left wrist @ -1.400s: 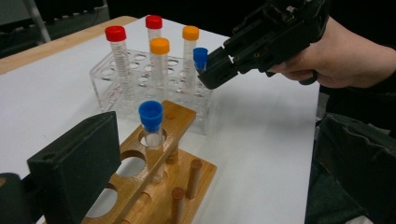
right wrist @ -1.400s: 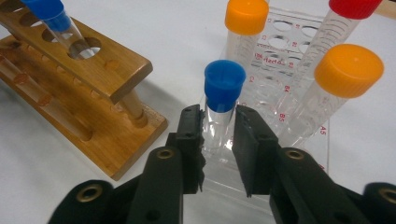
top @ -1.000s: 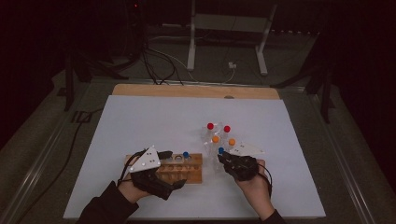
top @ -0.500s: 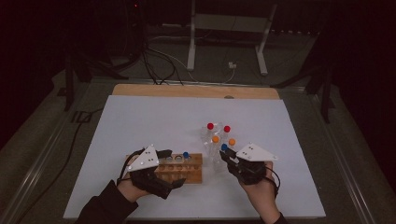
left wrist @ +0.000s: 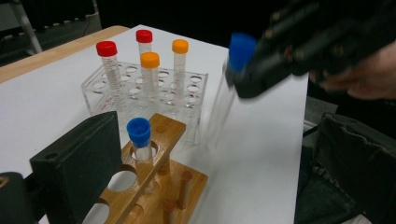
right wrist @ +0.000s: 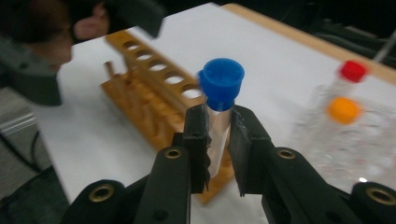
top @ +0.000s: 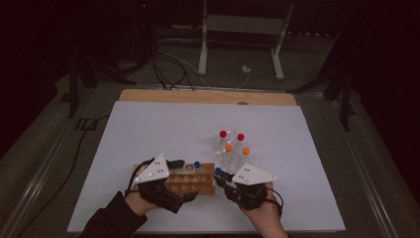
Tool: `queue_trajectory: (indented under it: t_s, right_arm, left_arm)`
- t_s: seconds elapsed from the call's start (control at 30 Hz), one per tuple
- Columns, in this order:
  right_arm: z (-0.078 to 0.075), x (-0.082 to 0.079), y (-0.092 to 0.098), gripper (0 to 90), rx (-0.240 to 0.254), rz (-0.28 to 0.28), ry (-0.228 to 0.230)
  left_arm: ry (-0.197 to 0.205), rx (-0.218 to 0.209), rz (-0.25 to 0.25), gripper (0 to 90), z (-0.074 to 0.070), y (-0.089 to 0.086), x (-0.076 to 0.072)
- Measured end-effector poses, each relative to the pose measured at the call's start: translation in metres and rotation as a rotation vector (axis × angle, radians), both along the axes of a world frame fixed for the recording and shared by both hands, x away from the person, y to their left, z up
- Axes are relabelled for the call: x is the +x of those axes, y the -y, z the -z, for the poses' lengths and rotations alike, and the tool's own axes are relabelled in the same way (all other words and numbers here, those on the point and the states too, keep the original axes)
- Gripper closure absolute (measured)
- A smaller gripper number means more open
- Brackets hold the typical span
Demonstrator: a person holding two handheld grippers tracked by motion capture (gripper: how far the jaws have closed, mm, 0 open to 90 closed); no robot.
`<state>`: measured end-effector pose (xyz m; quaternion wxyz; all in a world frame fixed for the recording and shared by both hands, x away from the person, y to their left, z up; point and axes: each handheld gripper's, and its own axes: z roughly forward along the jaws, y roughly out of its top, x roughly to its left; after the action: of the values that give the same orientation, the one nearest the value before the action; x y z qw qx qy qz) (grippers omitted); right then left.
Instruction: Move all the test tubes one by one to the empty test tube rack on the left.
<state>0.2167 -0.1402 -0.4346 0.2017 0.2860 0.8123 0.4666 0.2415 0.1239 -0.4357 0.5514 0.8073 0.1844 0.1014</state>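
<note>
The right claw [right wrist: 218, 140] is clamped on a blue-capped tube [right wrist: 218, 100], held clear of the table [top: 148, 129] beside the wooden rack [left wrist: 154, 182]. The left claw [top: 181, 163] grips that rack's end (another blue-capped tube [left wrist: 139, 135] stands in it); the clear rack [left wrist: 140, 93] sits just beyond.

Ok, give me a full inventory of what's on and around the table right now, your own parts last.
Wooden rack: one, brown, near edge of the table, gripped by the left gripper.
Blue-capped tube in rack: one, standing in the wooden rack.
Held tube: one, blue cap, lifted beside the wooden rack.
Clear rack: one, transparent, behind the wooden rack.
Red-capped tubes: two, in the clear rack.
Orange-capped tubes: two, in the clear rack.
Table: one, white top.
Left gripper: black, on the wooden rack.
Right gripper: black, shut on the held tube.
</note>
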Motion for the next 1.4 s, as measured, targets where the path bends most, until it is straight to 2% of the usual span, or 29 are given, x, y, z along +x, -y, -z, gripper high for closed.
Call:
queue_trajectory:
  t_s: [0.17,0.23,0.27,0.33,0.37,0.47,0.57,0.6,0.67,0.73,0.8,0.9,1.07,1.4]
  right_arm:
    - [0.008,-0.005,-0.012,76.4,-0.015,-0.045,-0.024]
    - [0.011,-0.007,-0.017,76.4,-0.022,-0.065,-0.031]
    - [0.012,-0.008,-0.019,76.4,-0.028,-0.074,-0.033]
    - [0.014,-0.010,-0.024,76.4,-0.035,-0.090,-0.040]
    - [0.014,-0.010,-0.024,76.4,-0.035,-0.090,-0.040]
    - [0.014,-0.010,-0.025,76.4,-0.039,-0.097,-0.043]
    - [0.013,-0.010,-0.025,76.4,-0.035,-0.097,-0.047]
    - [0.013,-0.010,-0.025,76.4,-0.034,-0.099,-0.050]
    - [0.013,-0.010,-0.025,76.4,-0.036,-0.099,-0.048]
    - [0.014,-0.011,-0.026,76.4,-0.039,-0.102,-0.053]
    - [0.014,-0.011,-0.026,76.4,-0.038,-0.104,-0.054]
    - [0.014,-0.011,-0.027,76.4,-0.039,-0.103,-0.053]
    - [0.014,-0.011,-0.026,76.4,-0.042,-0.100,-0.054]
    - [0.013,-0.010,-0.026,75.4,-0.032,-0.105,-0.051]
  left_arm:
    - [-0.003,-0.017,0.014,8.4,0.000,0.001,-0.001]
    - [-0.007,-0.029,0.018,16.5,0.000,0.002,-0.002]
    - [-0.005,-0.028,0.029,17.1,0.000,0.002,-0.002]
    - [0.003,-0.024,0.031,27.2,0.000,0.004,-0.003]
    - [0.003,-0.027,0.039,27.2,0.001,0.005,-0.003]
    - [0.015,-0.006,0.041,37.2,0.002,0.010,-0.005]
    - [0.024,0.026,0.048,43.1,0.004,0.014,-0.007]
    - [0.027,0.029,0.047,48.3,0.005,0.016,-0.007]
    - [0.024,0.022,0.049,50.5,0.005,0.017,-0.007]
    - [0.027,0.016,0.048,59.2,0.005,0.017,-0.006]
    - [0.027,0.018,0.057,61.1,0.006,0.018,-0.006]
    - [0.022,0.028,0.070,68.8,0.007,0.020,-0.006]
    - [0.021,0.038,0.087,76.0,0.006,0.020,-0.006]
    - [0.032,0.044,0.096,77.6,0.004,0.020,-0.006]
